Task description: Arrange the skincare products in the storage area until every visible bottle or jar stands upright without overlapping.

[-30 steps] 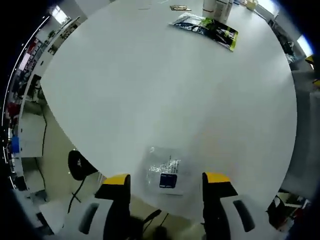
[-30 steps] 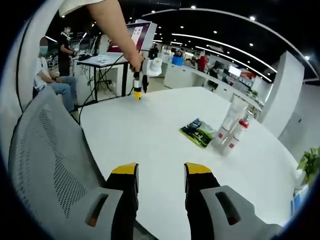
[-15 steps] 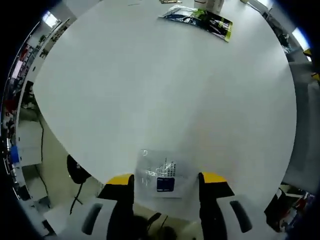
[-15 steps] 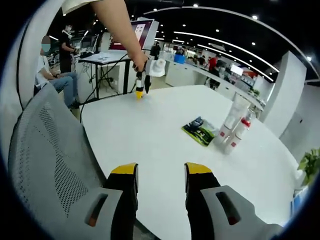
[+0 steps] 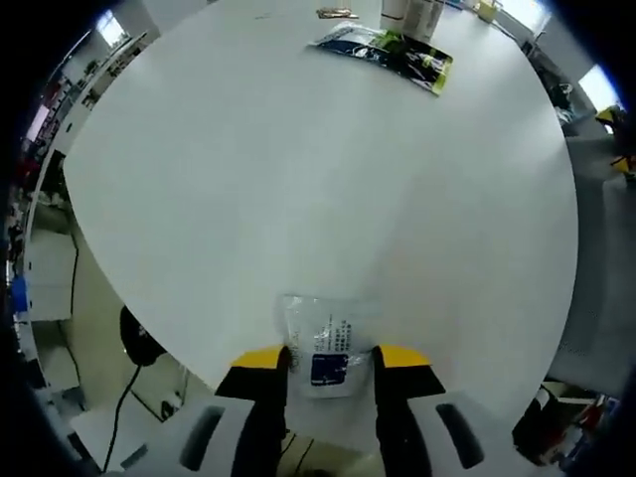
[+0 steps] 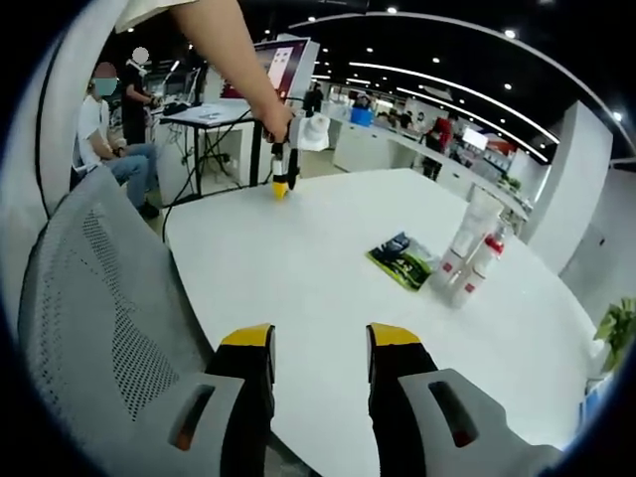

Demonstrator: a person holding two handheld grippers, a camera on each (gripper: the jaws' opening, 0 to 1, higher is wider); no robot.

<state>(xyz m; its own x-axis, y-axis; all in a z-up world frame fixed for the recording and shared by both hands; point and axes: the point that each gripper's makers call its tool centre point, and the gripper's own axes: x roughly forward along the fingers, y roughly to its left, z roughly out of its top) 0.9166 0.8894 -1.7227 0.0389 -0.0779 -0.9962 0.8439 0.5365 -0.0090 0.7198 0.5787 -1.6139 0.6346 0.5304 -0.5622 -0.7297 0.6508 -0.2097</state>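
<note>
Sachet (image 5: pixel 326 347) flat at table (image 5: pixel 298 179) edge, between left gripper (image 5: pixel 329 360) jaws

A round white table (image 6: pixel 328 288) spreads ahead of the jaws. A grey mesh chair (image 6: pixel 94 328) stands left of them; ceiling light strips (image 6: pixel 437 94) run overhead beyond.

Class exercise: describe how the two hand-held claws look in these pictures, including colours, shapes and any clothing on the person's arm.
Each claw has two white-grey moulded jaws with dark slot-shaped insets, black inner faces and yellow tips: the left claw, the right claw. In the right gripper view the left claw looks dark with yellow tips. The short sleeve is light-coloured.
</note>
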